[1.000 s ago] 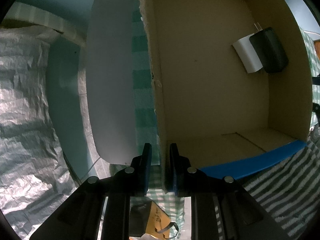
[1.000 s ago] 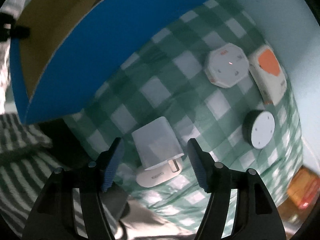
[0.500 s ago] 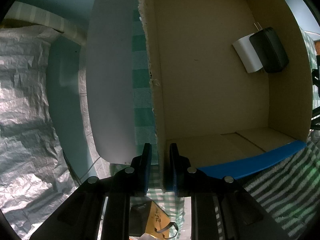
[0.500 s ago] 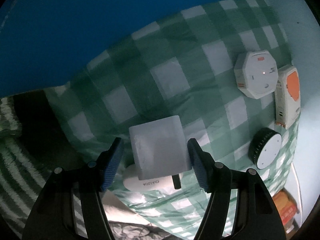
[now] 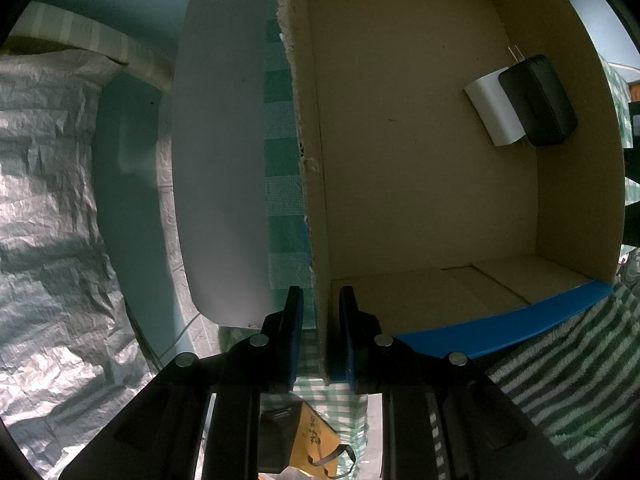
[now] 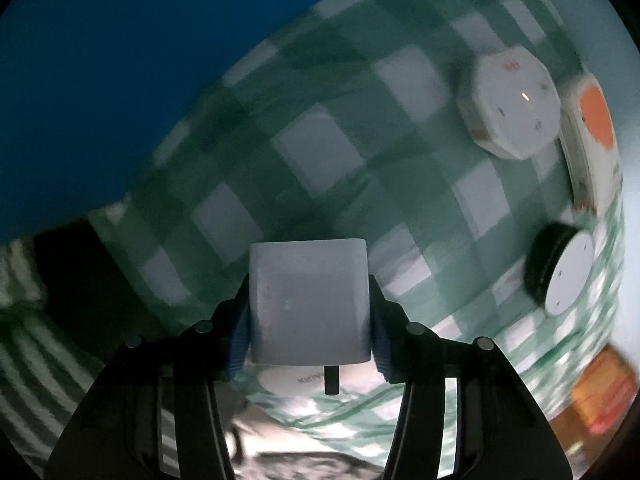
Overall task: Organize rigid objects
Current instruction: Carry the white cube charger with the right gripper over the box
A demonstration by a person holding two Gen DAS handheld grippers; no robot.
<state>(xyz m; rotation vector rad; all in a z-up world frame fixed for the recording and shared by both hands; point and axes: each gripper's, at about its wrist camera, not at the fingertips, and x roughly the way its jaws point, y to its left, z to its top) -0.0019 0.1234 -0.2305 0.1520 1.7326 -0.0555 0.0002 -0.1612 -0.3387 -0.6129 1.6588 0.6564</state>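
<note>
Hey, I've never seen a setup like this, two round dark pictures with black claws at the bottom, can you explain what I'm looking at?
No robot here: a person carries a two-finger tool in each hand, each with a fisheye camera looking along its fingers. The left camera looks down into an open brown cardboard box; the left tool is clamped on its side wall. Inside lie a white plug adapter and a black rounded charger. The right camera looks at a green checked tablecloth; the right tool is closing on a white cube-shaped charger. Nearby lie a white octagonal device, an orange-and-white device and a black-rimmed white disc.
</note>
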